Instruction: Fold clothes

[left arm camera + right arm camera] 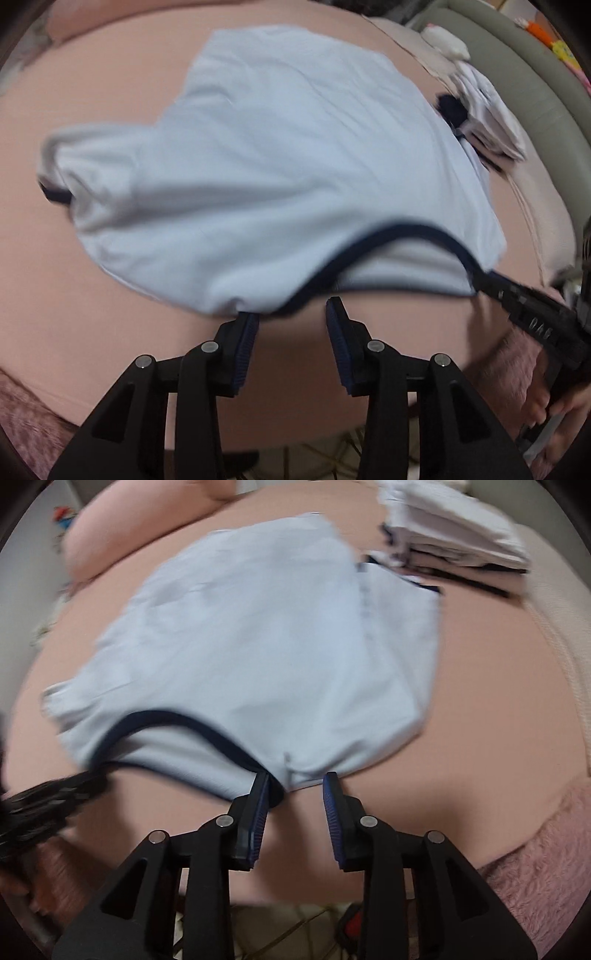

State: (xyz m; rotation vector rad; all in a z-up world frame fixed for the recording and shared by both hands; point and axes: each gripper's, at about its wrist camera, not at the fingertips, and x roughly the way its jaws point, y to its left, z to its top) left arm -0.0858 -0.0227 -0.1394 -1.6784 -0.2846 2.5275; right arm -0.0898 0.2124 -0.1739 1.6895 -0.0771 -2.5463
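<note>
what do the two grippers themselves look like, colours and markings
Both the left gripper and the right gripper are matte black plastic with angular linkage arms, silver round pivot pins and ribbed dark blue pads on the jaws. The right one's side carries pale lettering, too blurred to read.

We are looking over a pale blue shirt (280, 162) lying on the pink sheet (92, 295). Our left gripper (291, 314) is standing with jaws apart at its near hem. Our right gripper (517, 302) is reaching the navy-trimmed neckline (388, 236). Folded clothes (487, 118) are sitting just beyond.
</note>
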